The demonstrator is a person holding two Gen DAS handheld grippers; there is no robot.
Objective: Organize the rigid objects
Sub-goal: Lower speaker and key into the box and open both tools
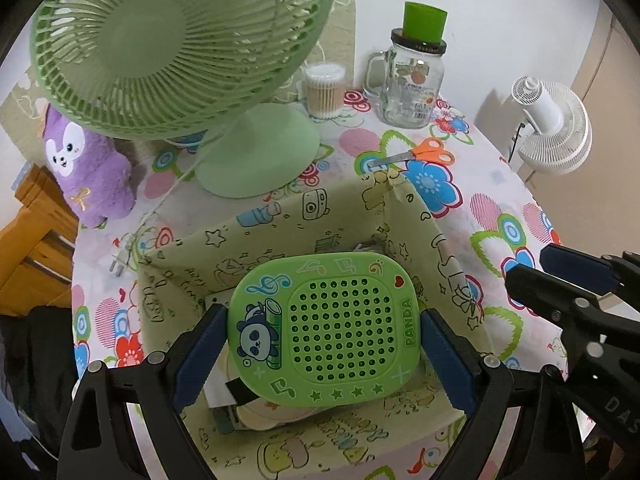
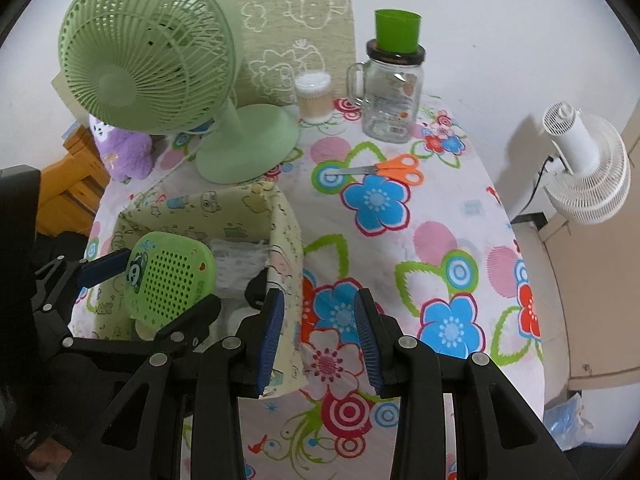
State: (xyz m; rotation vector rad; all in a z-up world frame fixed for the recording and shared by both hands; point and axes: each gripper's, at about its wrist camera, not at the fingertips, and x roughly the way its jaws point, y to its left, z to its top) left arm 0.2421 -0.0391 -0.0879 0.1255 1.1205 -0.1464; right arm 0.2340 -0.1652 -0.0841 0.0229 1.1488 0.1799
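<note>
Bench [image 2: 460, 216] is covered by a flowered cloth. A green desk fan [image 1: 168, 40] is stood at the back left; a white clip fan [image 2: 588, 168] is seen off the bench edge at right.

A pale green fabric storage box [image 1: 280, 220], printed with doodles, sits open at the near left of the bench. Papers are seen inside it.

Above the box's opening, a green panda speaker [image 1: 328, 328] is held: a rounded flat plastic slab, with a grid of round holes in the centre, a panda with bamboo at one side, the word PANDA at the other, and music notes and stars round the rim. It is tilted, and pinched by its side edges in the widely spread left claw [image 1: 324, 344].

The right claw [image 2: 320, 340] is nearly pressed together, nothing between its blue pads; it hangs beside the box's right wall.

Glass mug jar [image 2: 390, 96] with a green cup [image 2: 396, 32] on its lid, cotton-swab tub [image 2: 314, 96], and orange-handled scissors [image 2: 384, 168] are seen further back.

Left wrist view only: a purple plush toy's [image 1: 88, 168] face and the fan's plug. Right wrist view only: the box's outer right wall and a blue bag on the floor.
</note>
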